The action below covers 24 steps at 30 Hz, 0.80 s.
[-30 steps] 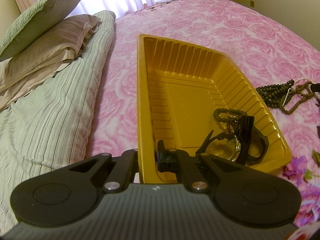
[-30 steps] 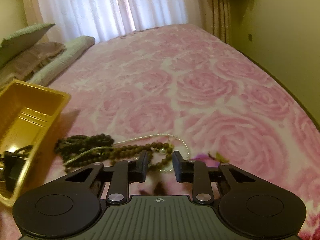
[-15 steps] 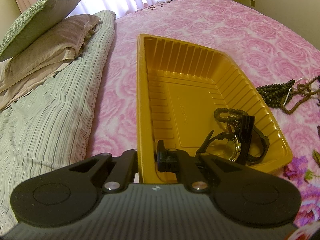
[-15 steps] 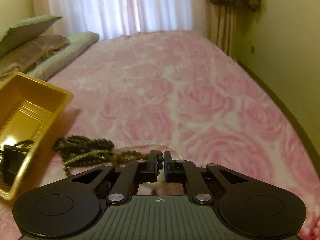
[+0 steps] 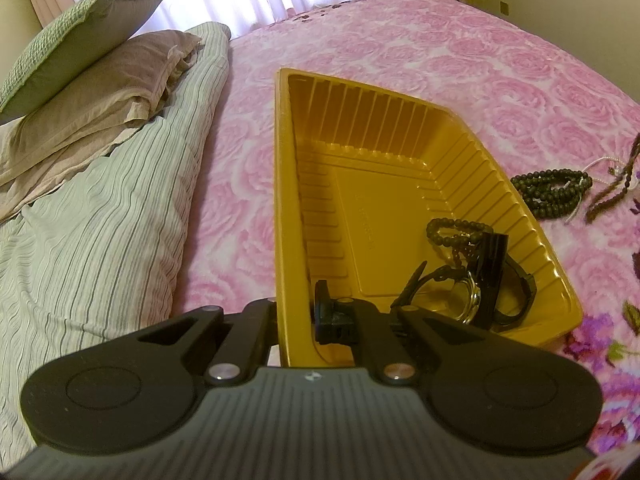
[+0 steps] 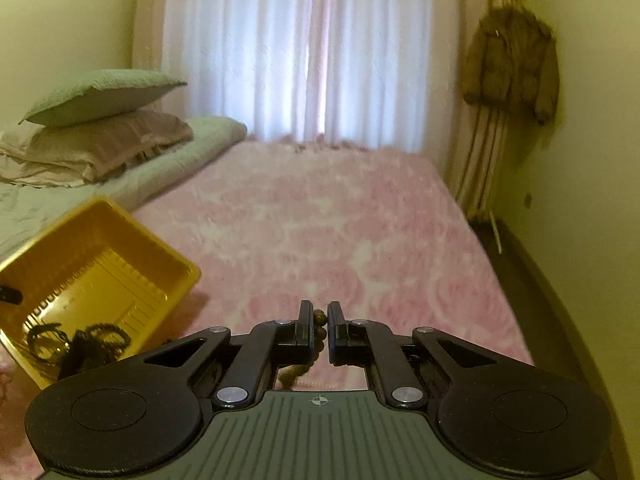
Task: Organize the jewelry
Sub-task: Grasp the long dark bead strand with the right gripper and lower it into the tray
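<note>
Two grippers busy | left gripper (image 5: 294, 316) clamps yellow tray (image 5: 404, 184) wall | right gripper (image 6: 319, 326) pinches brown bead strand (image 6: 319, 322), hanging near tray | carry it over the rim before you release, clear of the watch (image 5: 468, 296).

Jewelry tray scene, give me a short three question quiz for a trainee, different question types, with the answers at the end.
1. True or false: the yellow tray is empty.
2. What does the right gripper hold: A) a watch, B) brown beads, C) nothing?
3. What does the left gripper clamp?

Key:
1. False: a watch and a dark bead bracelet lie inside.
2. B.
3. The tray's near wall.
</note>
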Tool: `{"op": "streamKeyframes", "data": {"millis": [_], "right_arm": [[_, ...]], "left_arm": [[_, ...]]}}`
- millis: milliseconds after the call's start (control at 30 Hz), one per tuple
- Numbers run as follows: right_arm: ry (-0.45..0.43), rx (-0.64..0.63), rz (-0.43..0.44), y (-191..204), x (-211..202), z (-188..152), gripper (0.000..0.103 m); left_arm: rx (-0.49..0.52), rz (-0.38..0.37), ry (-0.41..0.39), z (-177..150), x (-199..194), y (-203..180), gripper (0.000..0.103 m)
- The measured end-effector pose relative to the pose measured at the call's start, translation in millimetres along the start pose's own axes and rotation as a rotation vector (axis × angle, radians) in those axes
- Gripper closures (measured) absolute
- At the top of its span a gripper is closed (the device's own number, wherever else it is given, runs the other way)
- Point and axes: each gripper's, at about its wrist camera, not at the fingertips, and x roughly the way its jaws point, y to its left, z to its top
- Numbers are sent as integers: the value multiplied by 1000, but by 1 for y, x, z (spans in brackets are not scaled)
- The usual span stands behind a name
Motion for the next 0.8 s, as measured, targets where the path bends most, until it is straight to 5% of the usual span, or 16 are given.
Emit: {"op": "streamKeyframes", "data": {"millis": [800], "right_arm": [[-115, -219, 132, 37, -12, 65, 97]], "left_arm": [[0, -1, -1, 1, -1, -1, 100]]}}
